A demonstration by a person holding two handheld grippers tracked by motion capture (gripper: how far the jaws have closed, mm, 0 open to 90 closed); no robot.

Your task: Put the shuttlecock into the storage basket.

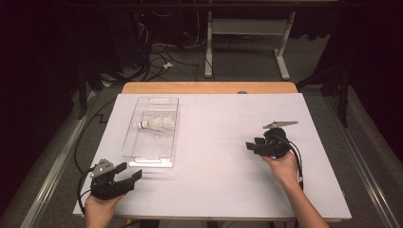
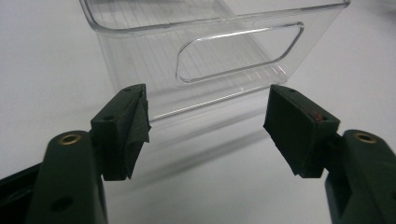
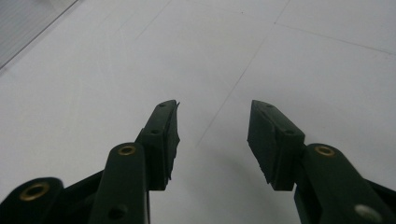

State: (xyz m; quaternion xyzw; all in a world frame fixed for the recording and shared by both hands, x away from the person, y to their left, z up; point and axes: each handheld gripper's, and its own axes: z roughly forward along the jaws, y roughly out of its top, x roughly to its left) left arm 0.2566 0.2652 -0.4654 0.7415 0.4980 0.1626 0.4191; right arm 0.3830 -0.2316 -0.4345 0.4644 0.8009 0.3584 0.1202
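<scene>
Wooden table (image 1: 209,87) with rounded far corners, almost fully covered by a large white flat sheet (image 1: 228,161); only a light-brown strip of wood visible along the far edge. Thin straight lines faintly drawn across the white sheet. Directly on the sheet, on its left half: a clear rectangular plastic tray (image 1: 138,151) with cut-out handles at both short ends, long side running away from the near edge. Underneath the table, grey floor (image 1: 328,90).
</scene>
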